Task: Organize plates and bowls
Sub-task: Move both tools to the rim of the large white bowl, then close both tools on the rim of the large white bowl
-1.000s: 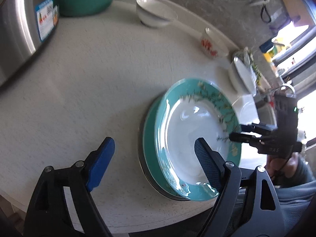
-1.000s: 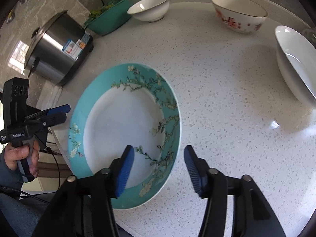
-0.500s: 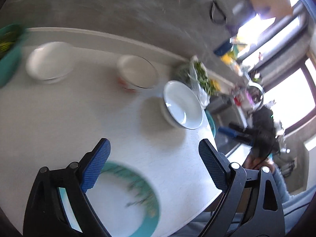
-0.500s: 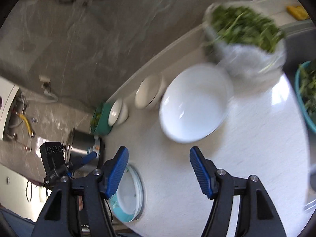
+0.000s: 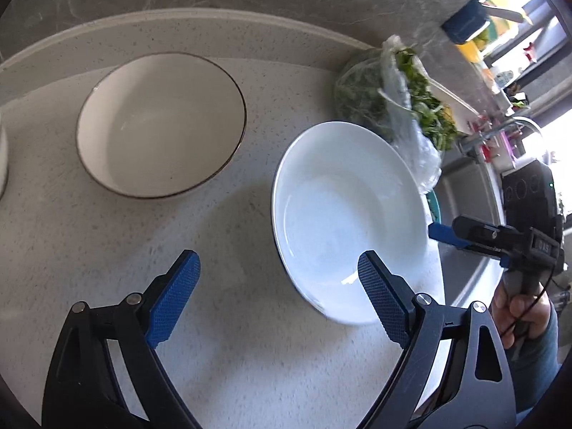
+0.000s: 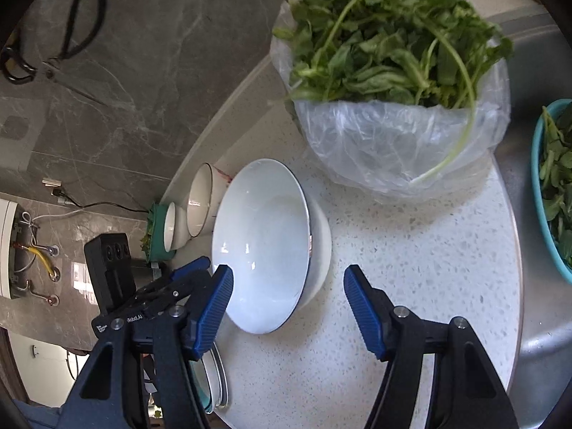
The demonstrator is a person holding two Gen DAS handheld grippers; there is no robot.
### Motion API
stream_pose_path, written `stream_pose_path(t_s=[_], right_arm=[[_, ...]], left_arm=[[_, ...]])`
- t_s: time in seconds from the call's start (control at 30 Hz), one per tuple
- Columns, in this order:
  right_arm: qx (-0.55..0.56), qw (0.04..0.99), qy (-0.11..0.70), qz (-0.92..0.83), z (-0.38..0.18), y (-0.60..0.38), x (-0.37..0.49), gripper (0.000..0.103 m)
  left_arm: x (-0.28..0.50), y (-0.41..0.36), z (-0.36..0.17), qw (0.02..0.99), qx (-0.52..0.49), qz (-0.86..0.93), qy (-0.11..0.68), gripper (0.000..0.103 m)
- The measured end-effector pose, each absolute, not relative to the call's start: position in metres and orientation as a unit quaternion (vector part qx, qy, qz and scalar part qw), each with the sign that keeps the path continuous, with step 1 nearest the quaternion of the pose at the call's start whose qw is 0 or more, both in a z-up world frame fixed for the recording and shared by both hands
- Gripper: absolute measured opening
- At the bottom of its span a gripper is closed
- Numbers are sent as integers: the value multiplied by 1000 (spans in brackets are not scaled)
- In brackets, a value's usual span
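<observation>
A white deep bowl (image 5: pixel 346 221) (image 6: pixel 264 246) sits near the counter's edge beside the sink. My left gripper (image 5: pixel 279 296) hovers over the counter at its left. Its jaws are closing a little, with only the bowl's near rim by the right finger (image 5: pixel 382 304) and nothing pressed. My right gripper (image 6: pixel 289 307) stands open with the bowl's near rim in front of its gap, untouched. Each gripper shows in the other's view: right gripper (image 5: pixel 472 246), left gripper (image 6: pixel 186 271). A cream bowl with a dark rim (image 5: pixel 161 125) (image 6: pixel 202 203) stands further along. Stacked teal plates (image 6: pixel 214 382) peek out below.
A plastic bag of greens (image 6: pixel 386 71) (image 5: pixel 400 107) crowds the white bowl's far side. A steel sink (image 6: pixel 536 321) holds a teal basin of greens (image 6: pixel 554 186). A small white bowl (image 6: pixel 171 225) and a green basin (image 6: pixel 155 232) lie beyond the cream bowl.
Both grippers have travelled along the counter from the teal plates to the white bowl. The right one has rolled. Neither has taken hold of anything.
</observation>
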State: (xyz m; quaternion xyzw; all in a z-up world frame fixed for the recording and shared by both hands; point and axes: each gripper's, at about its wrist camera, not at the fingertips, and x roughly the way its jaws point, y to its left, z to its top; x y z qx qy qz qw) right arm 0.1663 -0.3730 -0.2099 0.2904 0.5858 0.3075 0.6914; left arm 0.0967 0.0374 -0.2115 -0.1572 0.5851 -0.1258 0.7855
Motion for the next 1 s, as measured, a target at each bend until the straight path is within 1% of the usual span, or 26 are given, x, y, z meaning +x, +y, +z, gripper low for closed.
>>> stream_pose_path(t_s=[0.07,0.1,0.13,0.23,0.33,0.37,0.4,0.47,0.53,0.67,0.73,0.8,0.83,0.87,0.93,0.97,1.0], right_arm=[[293,685,591,309,-216,-371,172,67],[297,680,594,310,-220,-371,175,65],[299,676,597,311,-223,-373,177,64],[306,665,604,315,-232,-373,184,63],[311,649,612,328,-237,-368,187,59],[312,644,616,330,-240,-370,187,58],[312,641,619,331,-242,-368,189,56],[309,638,623,331,-244,-368,190,54],[311,633,625,334,-245,-365,192,51],[314,632,626,331,-247,-362,196,50],[317,632,626,329,-249,-364,198,48],[319,629,628,330,-251,-363,200,44],[316,629,630,329,-252,-364,201,43],[312,629,632,328,-253,-363,201,39],[309,627,637,323,-255,-364,203,32],[308,626,640,322,-256,-366,203,26],[305,624,644,320,-258,-366,203,25]], left_arm=[[102,35,-218,781,-163,-133,589,76],[105,35,-221,778,-164,-133,592,64],[108,34,-225,774,-166,-137,595,57],[113,29,-234,768,-171,-138,602,55],[116,26,-241,764,-187,-141,602,54],[118,25,-243,762,-191,-143,602,51],[120,26,-244,761,-195,-146,602,46],[120,28,-245,757,-205,-153,601,42],[120,30,-248,754,-209,-158,603,39],[125,30,-256,746,-224,-159,606,38],[128,30,-257,745,-230,-162,605,33],[129,31,-259,744,-233,-163,605,28],[130,31,-260,744,-232,-163,605,20],[130,32,-261,743,-232,-163,607,17],[132,33,-265,739,-236,-164,609,16],[133,33,-266,738,-238,-166,609,16],[133,32,-266,737,-240,-168,609,15]])
